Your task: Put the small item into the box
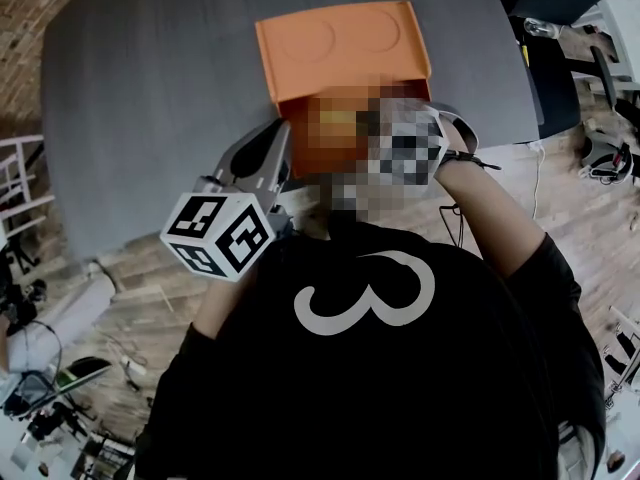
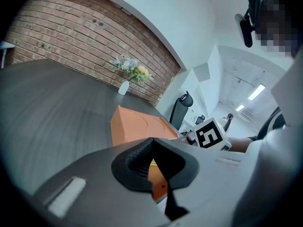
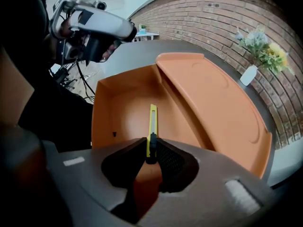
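Note:
An orange box [image 1: 340, 53] lies open on the dark grey table [image 1: 150, 98], its lid [image 3: 213, 103] folded back beside the tray [image 3: 118, 112]. My right gripper [image 3: 150, 148] is shut on a thin yellow utility knife [image 3: 152, 122]. The knife points forward over the tray's floor. In the head view a mosaic patch hides this gripper and the tray. My left gripper [image 1: 272, 148] sits at the box's near left corner. Its jaws meet at the tips with nothing between them, and the box [image 2: 137, 124] lies just ahead of them. The right gripper's marker cube [image 2: 211, 135] shows past the box.
A white vase of flowers [image 3: 248, 74] stands at the table's far edge before a brick wall [image 2: 71, 37]. An office chair [image 2: 182, 109] is beyond the table. Cables and gear lie on the wooden floor [image 1: 60, 408] near me.

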